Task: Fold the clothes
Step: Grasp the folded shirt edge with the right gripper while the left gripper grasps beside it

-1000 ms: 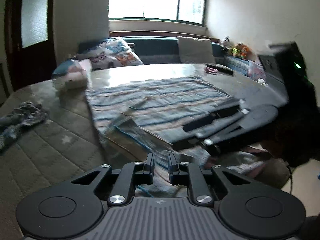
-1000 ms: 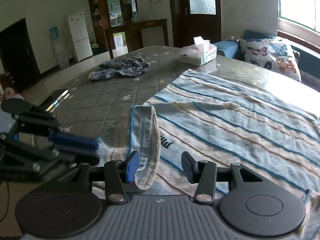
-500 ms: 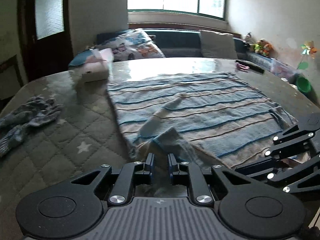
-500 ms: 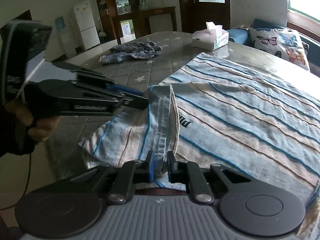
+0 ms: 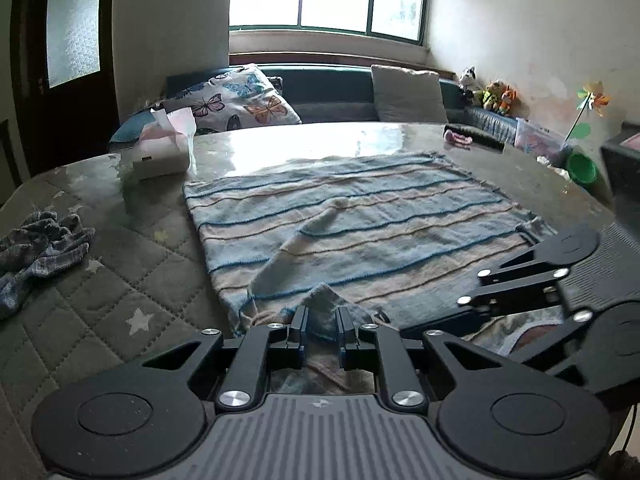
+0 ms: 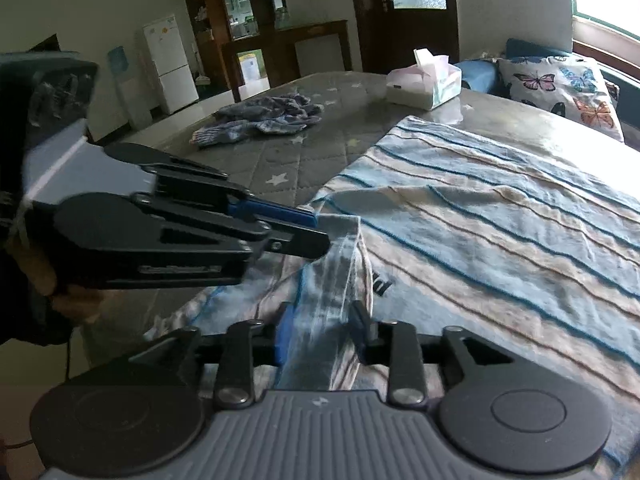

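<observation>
A blue and beige striped garment lies spread flat on the table. My left gripper is shut on a raised fold of its near edge. In the right wrist view the left gripper comes in from the left and holds that edge up off the garment. The hemmed band hangs from there down between the fingers of my right gripper. Its jaws are opening and the pads stand just clear of the band. In the left wrist view the right gripper lies low at the right.
A grey quilted star cover lies over the table's left part. On it sit a tissue box and a crumpled blue-grey cloth. Behind the table are a butterfly pillow and a bench. A hand holds the left gripper.
The right gripper closed on the hemmed band half a second ago and now stands wider around it. The left gripper kept its grip and lifted the near edge, shifting left of the right gripper.
</observation>
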A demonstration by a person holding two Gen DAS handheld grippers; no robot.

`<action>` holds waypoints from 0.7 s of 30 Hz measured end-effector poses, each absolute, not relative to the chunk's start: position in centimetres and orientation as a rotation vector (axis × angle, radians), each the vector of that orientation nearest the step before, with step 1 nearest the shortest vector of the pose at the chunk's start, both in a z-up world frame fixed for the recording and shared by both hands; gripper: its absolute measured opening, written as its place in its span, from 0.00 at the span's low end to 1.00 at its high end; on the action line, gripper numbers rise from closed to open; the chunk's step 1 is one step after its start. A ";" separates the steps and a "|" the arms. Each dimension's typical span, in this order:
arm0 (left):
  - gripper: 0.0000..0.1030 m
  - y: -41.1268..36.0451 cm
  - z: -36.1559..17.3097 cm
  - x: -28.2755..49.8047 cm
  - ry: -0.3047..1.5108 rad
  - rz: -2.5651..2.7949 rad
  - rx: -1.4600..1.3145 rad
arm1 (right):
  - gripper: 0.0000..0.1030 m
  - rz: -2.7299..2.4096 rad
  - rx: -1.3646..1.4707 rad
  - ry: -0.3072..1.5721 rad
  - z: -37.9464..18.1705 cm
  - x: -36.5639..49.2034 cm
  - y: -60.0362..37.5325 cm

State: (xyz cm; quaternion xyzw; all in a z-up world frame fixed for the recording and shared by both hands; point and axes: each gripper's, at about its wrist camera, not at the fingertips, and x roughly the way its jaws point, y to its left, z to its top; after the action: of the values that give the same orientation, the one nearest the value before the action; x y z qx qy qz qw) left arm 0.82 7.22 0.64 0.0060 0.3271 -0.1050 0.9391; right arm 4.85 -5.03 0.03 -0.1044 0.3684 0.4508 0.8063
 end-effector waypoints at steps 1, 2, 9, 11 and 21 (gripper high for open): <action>0.15 7.4 0.7 0.8 0.664 -0.216 0.007 | 0.32 0.962 -0.216 0.785 0.0 5.0 -4.9; 0.15 7.4 0.8 0.8 0.662 -0.219 0.005 | 0.32 0.963 -0.206 0.787 0.0 5.2 -4.8; 0.15 8.3 1.5 0.8 0.637 -0.213 -0.004 | 0.23 0.978 -0.145 0.794 -0.2 6.0 -4.1; 0.15 8.6 1.5 0.9 0.639 -0.206 -0.003 | 0.11 0.975 -0.141 0.792 -0.2 6.0 -4.0; 0.15 8.2 0.3 1.3 0.664 -0.234 0.007 | 0.05 0.913 -0.131 0.788 0.7 5.3 -5.0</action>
State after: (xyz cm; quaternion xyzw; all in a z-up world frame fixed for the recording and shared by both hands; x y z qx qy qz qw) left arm 1.34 8.22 0.29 0.0037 0.3251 -0.1148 0.9387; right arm 5.27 -5.04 0.70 -0.0617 0.3705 0.4292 0.8214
